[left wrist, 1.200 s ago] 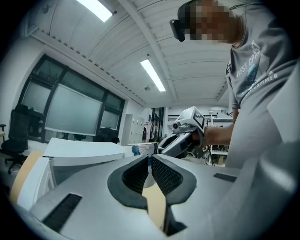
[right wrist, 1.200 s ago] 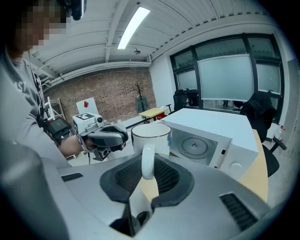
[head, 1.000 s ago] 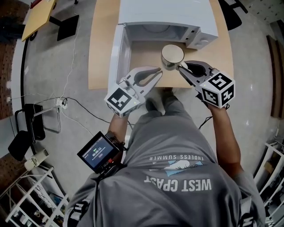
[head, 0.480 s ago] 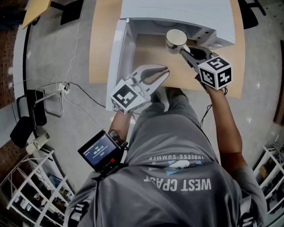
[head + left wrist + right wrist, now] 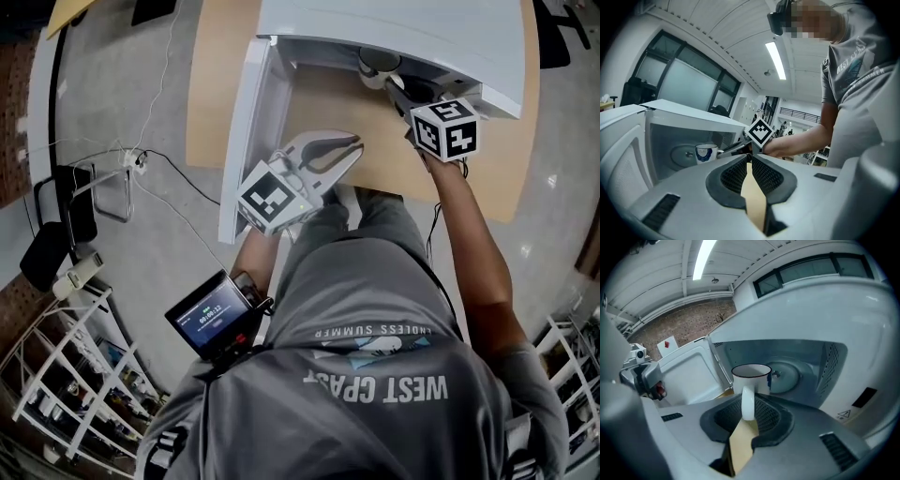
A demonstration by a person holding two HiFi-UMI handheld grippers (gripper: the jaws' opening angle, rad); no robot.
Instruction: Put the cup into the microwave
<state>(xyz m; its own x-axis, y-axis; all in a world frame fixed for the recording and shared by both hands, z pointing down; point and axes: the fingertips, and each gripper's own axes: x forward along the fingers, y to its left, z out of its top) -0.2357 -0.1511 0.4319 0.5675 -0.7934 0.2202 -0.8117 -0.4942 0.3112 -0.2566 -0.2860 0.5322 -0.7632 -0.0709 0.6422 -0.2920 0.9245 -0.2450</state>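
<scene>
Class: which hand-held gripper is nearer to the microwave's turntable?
Right. The right hand-held gripper holds the cup by its handle at the microwave's opening, just before the turntable; the left hand-held gripper hangs back over the table edge, shut and empty.

A light wooden table [image 5: 211, 103] stands on a grey floor [image 5: 122, 112]. A black chair [image 5: 45, 261] and a white wire rack [image 5: 66, 375] are to its left, and cables [image 5: 173, 155] trail nearby. A strip light [image 5: 776, 60] runs overhead. One wall holds large windows [image 5: 689, 84]; another is brick [image 5: 684, 320].
</scene>
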